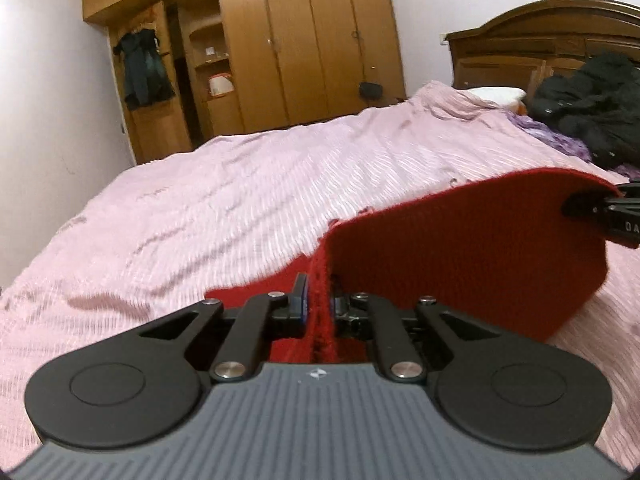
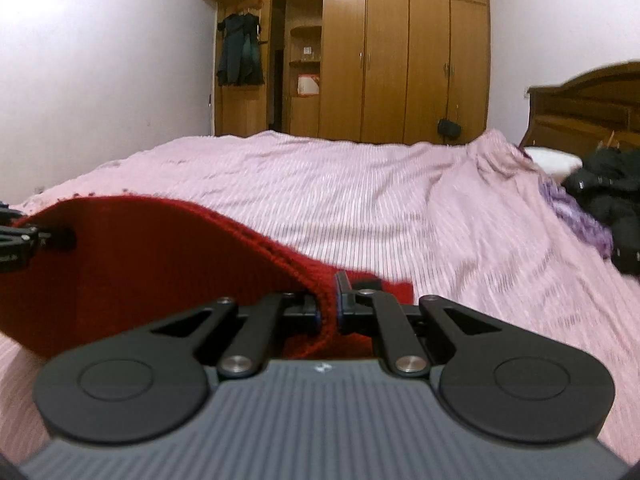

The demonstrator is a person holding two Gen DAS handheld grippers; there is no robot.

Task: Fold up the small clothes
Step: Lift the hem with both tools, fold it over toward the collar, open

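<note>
A red knit garment (image 1: 460, 256) hangs stretched between my two grippers above the pink bedspread (image 1: 240, 200). My left gripper (image 1: 318, 300) is shut on its edge. The right gripper's fingertips (image 1: 580, 204) show at the far right, pinching the other corner. In the right wrist view the same red garment (image 2: 140, 264) spreads to the left. My right gripper (image 2: 328, 304) is shut on its ribbed edge. The left gripper's fingers (image 2: 52, 236) grip the far corner at the left edge.
The pink striped bedspread (image 2: 360, 208) covers a wide bed. A pile of black clothes (image 1: 588, 112) and purple fabric (image 1: 560, 136) lies by the wooden headboard (image 1: 540, 40). A wooden wardrobe (image 1: 300, 48) stands behind the bed.
</note>
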